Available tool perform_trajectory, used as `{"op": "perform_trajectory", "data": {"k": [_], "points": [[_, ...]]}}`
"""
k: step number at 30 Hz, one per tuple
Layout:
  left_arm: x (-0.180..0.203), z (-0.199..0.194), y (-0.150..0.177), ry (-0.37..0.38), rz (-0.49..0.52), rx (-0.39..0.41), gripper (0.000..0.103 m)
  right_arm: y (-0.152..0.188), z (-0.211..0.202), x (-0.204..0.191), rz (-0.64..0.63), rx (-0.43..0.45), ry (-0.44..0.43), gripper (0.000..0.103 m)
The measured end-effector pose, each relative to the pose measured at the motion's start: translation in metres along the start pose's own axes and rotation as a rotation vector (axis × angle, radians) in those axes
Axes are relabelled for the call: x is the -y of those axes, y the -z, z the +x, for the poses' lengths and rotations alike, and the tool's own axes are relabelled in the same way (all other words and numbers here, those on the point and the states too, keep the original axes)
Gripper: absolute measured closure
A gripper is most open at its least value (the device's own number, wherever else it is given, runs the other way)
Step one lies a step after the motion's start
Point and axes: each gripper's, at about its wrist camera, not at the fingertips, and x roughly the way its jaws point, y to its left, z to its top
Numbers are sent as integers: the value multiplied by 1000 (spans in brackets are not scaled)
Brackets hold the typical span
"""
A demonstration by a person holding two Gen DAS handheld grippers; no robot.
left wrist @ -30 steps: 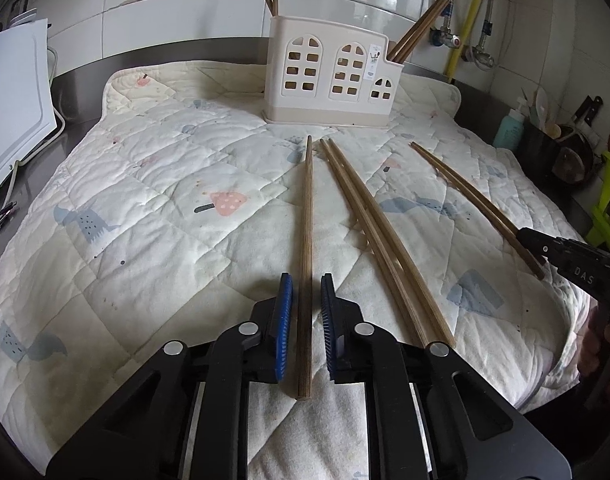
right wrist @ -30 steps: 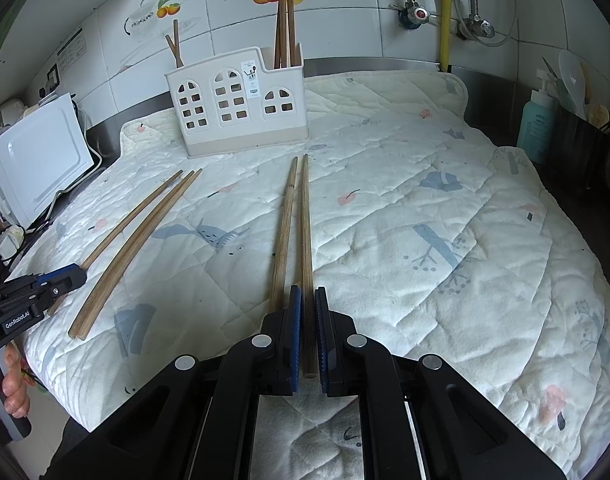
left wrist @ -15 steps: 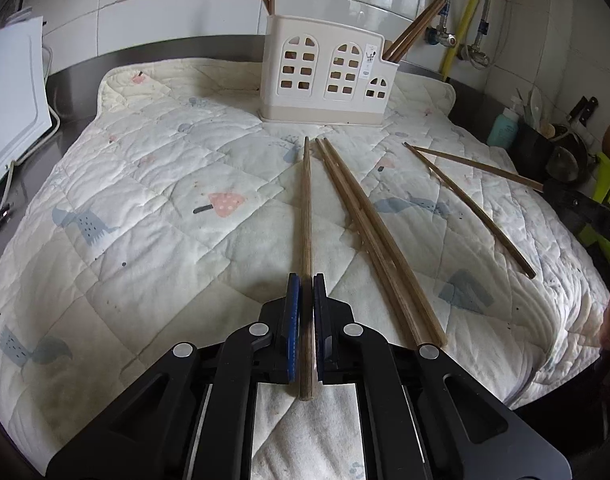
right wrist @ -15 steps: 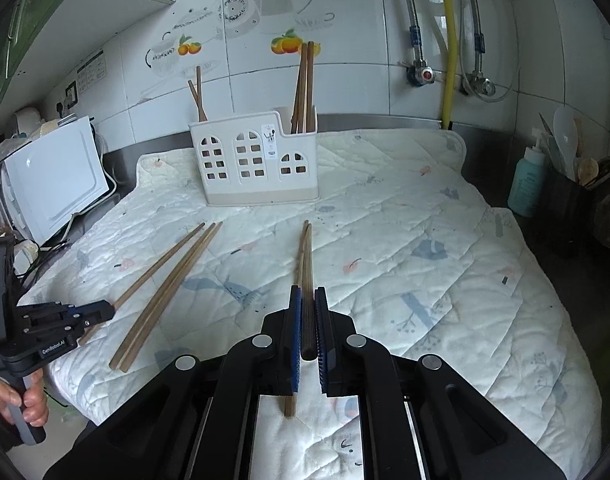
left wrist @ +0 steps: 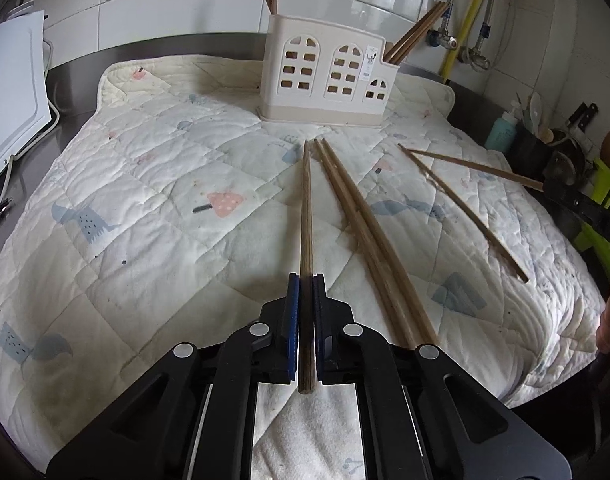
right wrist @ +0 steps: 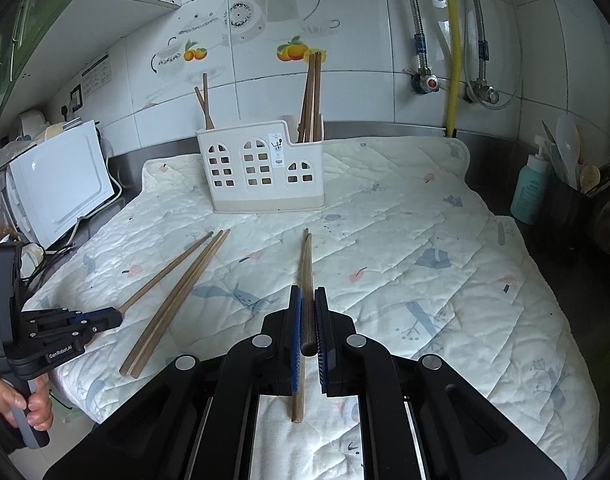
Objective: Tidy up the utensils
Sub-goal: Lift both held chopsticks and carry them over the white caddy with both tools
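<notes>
Chopsticks are pinched singly in both tools: left gripper (left wrist: 304, 280) clamps one (left wrist: 305, 208) pointing at 12 o'clock toward the holder (left wrist: 325, 76), right gripper (right wrist: 308, 294) clamps another (right wrist: 306, 264) raised off the quilt (right wrist: 425, 240), a loose pair (left wrist: 369, 232) between them.

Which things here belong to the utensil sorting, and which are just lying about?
Job: loose chopsticks, white holder, left gripper and right gripper, each shut on a chopstick.
Lying about: quilted mat, teal bottle, white appliance.
</notes>
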Motion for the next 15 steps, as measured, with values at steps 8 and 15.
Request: {"op": "perform_trajectory", "data": {"k": [8, 15], "points": [[-3, -36, -31, 4, -5, 133, 98, -38, -21, -8, -55, 71, -35, 96], [-5, -37, -55, -6, 30, 144, 98, -87, -25, -16, -107, 91, -99, 97]]}}
